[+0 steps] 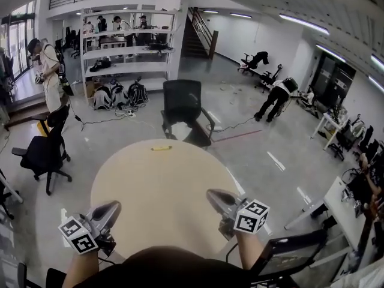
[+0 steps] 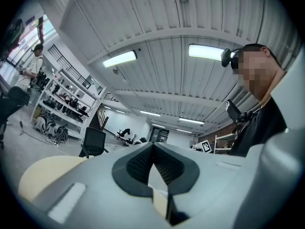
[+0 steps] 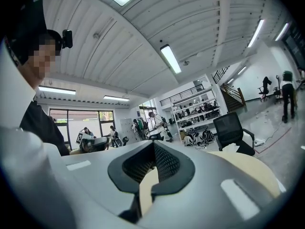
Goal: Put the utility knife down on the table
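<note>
A yellow utility knife [image 1: 161, 148] lies flat near the far edge of the round beige table [image 1: 162, 191], well away from both grippers. My left gripper [image 1: 113, 207] hovers at the table's near left edge and points in over the top; its jaws are shut with nothing between them. The right gripper [image 1: 212, 195] is over the near right edge, also shut and empty. In the left gripper view, the left gripper [image 2: 152, 145] shows its dark pads meeting at the tip. The right gripper view shows the right gripper [image 3: 153, 144] the same way. The knife appears in neither gripper view.
A black office chair [image 1: 183, 108] stands just beyond the table's far edge and another black chair [image 1: 43, 153] to its left. White shelving [image 1: 129, 47] lines the back of the room. A white desk [image 1: 342, 206] is at the right, and people stand far off.
</note>
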A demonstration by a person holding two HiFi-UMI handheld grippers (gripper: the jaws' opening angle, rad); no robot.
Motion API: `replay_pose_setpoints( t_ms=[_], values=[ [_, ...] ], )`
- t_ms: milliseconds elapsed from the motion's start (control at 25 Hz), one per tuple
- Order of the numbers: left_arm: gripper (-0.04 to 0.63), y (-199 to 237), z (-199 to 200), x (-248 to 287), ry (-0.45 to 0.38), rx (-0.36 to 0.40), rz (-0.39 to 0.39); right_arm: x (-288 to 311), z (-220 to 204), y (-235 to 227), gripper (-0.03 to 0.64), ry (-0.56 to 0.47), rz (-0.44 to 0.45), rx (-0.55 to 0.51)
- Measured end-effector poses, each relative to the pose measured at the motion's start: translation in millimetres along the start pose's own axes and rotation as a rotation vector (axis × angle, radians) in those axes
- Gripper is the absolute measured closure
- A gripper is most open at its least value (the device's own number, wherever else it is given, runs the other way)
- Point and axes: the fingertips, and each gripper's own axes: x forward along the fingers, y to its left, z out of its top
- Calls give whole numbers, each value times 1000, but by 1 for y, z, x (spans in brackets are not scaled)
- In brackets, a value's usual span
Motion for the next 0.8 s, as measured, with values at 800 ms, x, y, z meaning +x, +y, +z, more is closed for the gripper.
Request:
replay_pose_setpoints(
  t_ms=[800],
  values=[
    [597, 15, -6, -7, -30, -16, 36, 24, -13, -10, 604, 50, 7, -47]
  ],
)
